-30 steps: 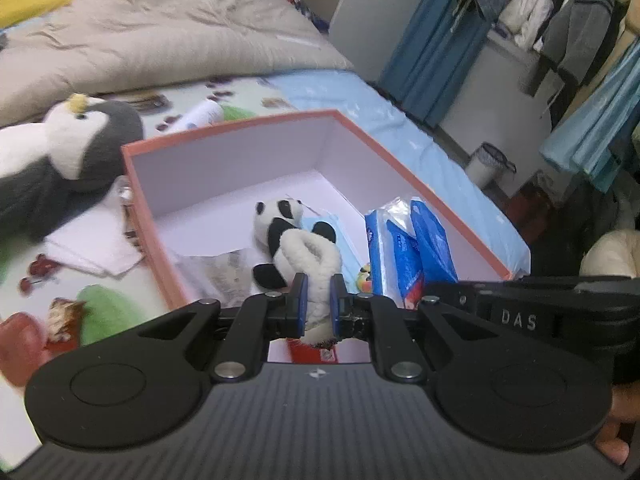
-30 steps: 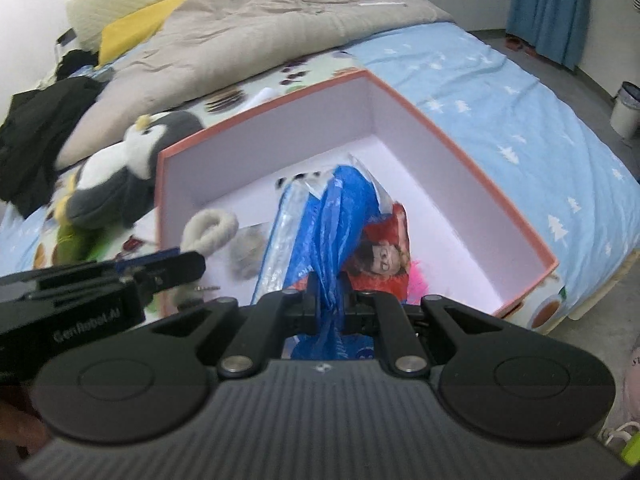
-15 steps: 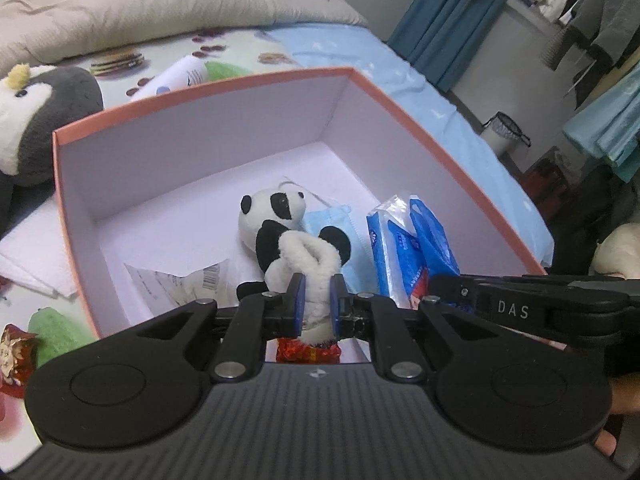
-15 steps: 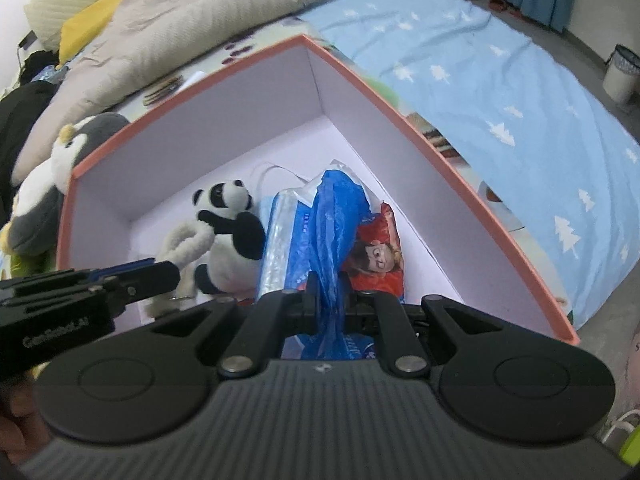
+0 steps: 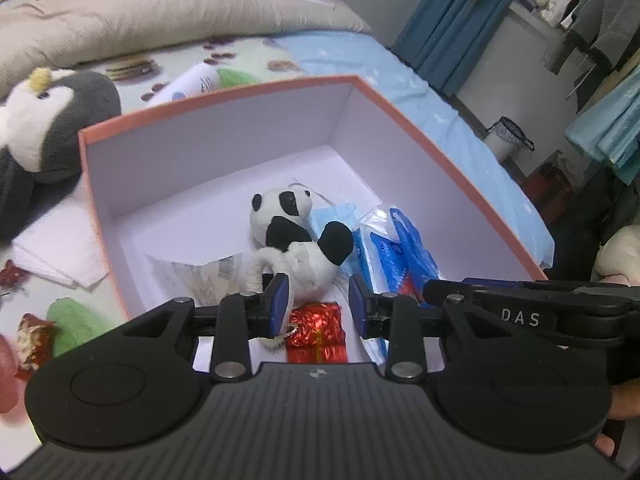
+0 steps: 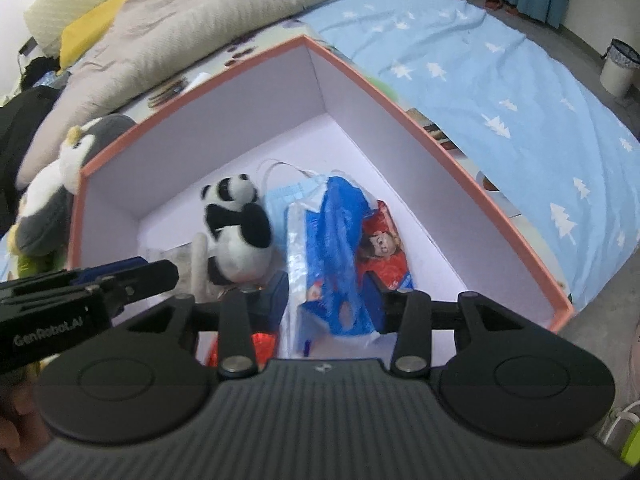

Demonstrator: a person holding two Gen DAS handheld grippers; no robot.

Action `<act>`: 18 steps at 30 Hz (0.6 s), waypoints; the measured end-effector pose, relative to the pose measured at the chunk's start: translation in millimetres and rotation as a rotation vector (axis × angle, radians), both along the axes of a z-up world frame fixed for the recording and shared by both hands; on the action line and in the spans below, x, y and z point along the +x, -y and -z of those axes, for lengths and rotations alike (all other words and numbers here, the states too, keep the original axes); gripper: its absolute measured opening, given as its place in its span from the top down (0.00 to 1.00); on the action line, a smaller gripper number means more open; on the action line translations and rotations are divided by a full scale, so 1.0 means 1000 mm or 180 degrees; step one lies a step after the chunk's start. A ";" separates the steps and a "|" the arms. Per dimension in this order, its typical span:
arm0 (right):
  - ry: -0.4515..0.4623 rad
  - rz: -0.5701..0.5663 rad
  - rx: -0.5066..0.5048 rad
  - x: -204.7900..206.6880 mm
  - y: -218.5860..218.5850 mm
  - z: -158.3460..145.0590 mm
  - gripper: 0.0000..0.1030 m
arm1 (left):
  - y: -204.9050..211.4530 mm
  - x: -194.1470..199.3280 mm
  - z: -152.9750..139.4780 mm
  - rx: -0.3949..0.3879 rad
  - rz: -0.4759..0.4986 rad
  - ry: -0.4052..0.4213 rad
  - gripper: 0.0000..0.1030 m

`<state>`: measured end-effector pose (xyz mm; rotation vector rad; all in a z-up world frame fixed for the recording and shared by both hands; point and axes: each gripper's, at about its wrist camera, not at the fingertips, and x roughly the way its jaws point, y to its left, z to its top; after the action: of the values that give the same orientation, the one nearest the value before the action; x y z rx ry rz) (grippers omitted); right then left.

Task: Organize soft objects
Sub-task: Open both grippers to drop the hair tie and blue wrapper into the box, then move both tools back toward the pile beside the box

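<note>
An orange-rimmed box with a pale lilac inside stands on the bed; it also shows in the right wrist view. A small panda plush lies inside, just beyond my open left gripper. A blue tissue pack lies beside it, between the jaws of my open right gripper. The tissue pack also shows in the left wrist view, right of the panda.
A red foil packet, a face mask, a clear wrapper and a red cartoon packet also lie in the box. A grey penguin plush and papers lie left of it. A bin stands on the floor.
Both grippers moved over the box and opened. The left one let go of the panda plush and the right one let go of the tissue pack; both now rest inside.
</note>
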<state>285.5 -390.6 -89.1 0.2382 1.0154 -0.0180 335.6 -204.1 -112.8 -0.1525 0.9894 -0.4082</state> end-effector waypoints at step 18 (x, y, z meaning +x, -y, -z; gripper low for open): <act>0.0442 -0.0193 0.0023 -0.114 -0.053 -0.047 0.57 | -0.063 -0.135 -0.053 0.0010 -0.0228 0.0405 0.63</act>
<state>171.9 -337.2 -41.7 0.2123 0.8840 0.0566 200.1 -141.0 -59.5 -0.1569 0.8567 -0.3464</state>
